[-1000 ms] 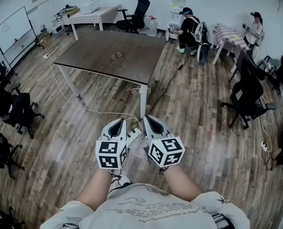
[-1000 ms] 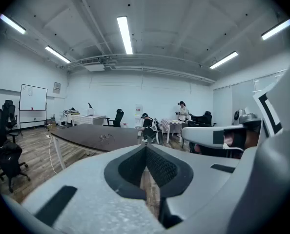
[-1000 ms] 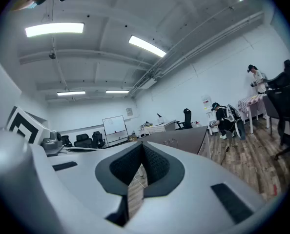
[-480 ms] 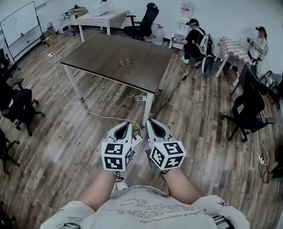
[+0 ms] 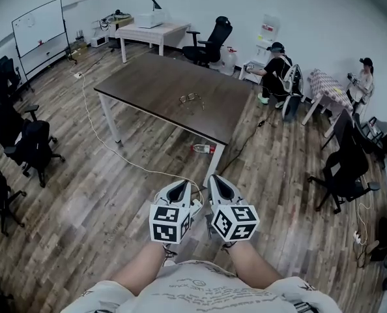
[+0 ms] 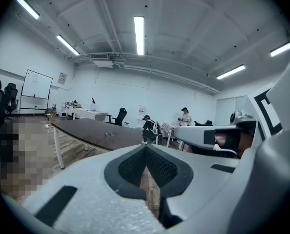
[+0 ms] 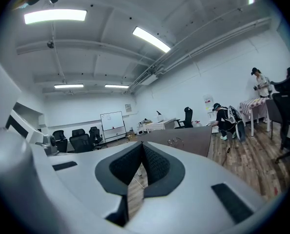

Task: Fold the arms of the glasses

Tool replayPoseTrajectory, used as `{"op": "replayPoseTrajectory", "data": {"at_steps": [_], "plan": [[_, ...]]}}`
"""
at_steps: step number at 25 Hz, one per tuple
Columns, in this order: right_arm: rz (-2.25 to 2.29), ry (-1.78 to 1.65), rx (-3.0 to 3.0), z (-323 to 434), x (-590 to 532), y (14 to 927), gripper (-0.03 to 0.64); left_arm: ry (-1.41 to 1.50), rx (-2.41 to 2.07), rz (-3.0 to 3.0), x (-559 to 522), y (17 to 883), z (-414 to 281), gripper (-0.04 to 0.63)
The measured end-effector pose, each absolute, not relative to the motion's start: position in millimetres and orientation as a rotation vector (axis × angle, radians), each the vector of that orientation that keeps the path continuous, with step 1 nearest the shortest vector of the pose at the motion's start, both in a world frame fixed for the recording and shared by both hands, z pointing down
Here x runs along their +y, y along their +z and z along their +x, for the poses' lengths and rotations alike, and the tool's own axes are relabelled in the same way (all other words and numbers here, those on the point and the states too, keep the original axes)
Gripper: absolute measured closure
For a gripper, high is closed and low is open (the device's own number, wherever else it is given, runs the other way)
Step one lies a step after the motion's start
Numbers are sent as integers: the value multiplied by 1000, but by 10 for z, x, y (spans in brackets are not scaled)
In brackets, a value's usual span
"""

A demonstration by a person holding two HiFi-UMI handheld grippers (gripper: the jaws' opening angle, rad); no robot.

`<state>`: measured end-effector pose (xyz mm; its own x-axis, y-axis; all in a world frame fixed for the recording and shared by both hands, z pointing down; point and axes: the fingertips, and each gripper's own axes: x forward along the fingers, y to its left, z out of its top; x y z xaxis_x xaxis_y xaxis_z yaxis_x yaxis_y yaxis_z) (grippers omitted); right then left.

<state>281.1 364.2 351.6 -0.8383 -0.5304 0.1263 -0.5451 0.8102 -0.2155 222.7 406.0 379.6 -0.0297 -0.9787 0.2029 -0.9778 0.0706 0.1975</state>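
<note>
While the person stands well back from the dark table [image 5: 148, 83], the left gripper [image 5: 179, 186] and right gripper [image 5: 217, 182] hang side by side, each with jaws pressed together on nothing. Glasses [image 5: 191, 98], arms seemingly unfolded, lie on the tabletop.

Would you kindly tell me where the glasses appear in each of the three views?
Head view: glasses upper centre, on the dark table.
Left gripper view: glasses left of centre, on the table.
Right gripper view: glasses slightly right of centre, on the table.
Shared landmark: the whiteboard, left of the glasses in all three.
</note>
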Motion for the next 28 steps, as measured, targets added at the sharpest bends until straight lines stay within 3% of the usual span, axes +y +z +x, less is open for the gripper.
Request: {"op": "replayPoseTrajectory", "data": {"at_steps": [15, 28], "plan": [[844, 420, -2917, 2074, 3342, 3764, 601, 53, -2063, 1959, 3785, 4004, 1546, 581], [840, 438, -2938, 1656, 2273, 3869, 601, 115, -2072, 1971, 2718, 4070, 1137, 581]]}}
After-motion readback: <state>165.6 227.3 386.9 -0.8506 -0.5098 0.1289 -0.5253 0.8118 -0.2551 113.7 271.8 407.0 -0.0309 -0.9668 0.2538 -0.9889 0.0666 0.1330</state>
